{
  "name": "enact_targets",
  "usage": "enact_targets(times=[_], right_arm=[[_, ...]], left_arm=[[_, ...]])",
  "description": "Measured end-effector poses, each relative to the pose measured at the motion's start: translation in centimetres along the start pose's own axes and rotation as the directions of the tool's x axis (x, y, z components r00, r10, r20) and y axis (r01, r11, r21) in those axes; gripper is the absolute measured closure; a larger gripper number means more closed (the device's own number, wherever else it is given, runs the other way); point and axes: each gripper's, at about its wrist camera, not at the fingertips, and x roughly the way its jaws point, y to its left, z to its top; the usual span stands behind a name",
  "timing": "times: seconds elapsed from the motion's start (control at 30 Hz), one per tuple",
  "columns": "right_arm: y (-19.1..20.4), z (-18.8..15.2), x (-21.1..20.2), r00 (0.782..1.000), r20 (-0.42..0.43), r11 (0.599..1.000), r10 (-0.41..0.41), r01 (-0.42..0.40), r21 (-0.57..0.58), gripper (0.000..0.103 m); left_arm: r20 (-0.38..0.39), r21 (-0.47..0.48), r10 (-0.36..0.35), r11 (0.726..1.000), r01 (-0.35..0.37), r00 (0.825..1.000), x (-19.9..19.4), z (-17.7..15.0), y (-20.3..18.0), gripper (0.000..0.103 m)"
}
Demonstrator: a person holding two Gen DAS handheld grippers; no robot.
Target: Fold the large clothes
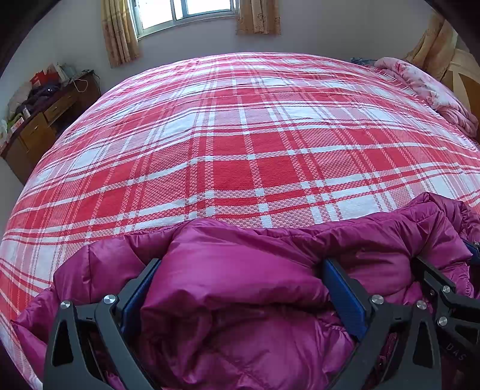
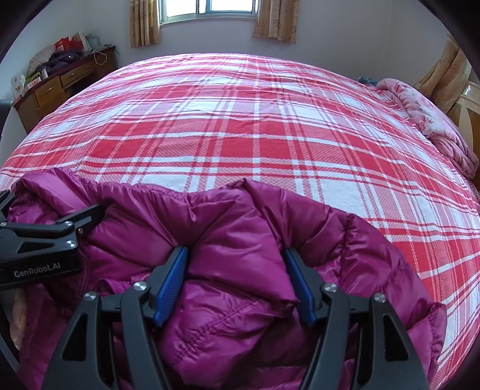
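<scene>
A magenta puffer jacket (image 1: 240, 288) lies bunched at the near edge of the bed; it also shows in the right wrist view (image 2: 234, 240). My left gripper (image 1: 241, 264) stands wide, with a thick fold of the jacket bulging between its blue pads (image 1: 345, 300). My right gripper (image 2: 235, 255) also has a jacket fold between its blue pads (image 2: 172, 282), jaws partly closed against it. The left gripper shows at the left of the right wrist view (image 2: 90, 216), and the right gripper at the right edge of the left wrist view (image 1: 444, 279). The two grippers sit side by side.
The bed carries a red and white plaid sheet (image 1: 240, 135). A pink floral quilt (image 1: 435, 90) is bunched at the far right by the wooden headboard (image 1: 462, 75). A cluttered wooden desk (image 1: 45, 114) stands at the left wall. A curtained window (image 1: 186, 12) is behind.
</scene>
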Motion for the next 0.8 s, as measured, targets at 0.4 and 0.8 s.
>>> enact_targets(times=[0.4,0.8], right_arm=[[-1.2,0.8,-2.5,1.0,-0.006,0.998,0.001,-0.001,-0.07,0.027],[-7.2,-14.7,-15.4,0.995,0.006,0.991,0.103,-0.103,0.088,0.017]], left_arm=[[0.024,0.01,0.024,1.0,-0.024,0.999,-3.8,1.1,0.8,0.001],[0.057,0.069,0.02,0.997,-0.024,0.998,-18.2,-15.8,6.3,0.001]])
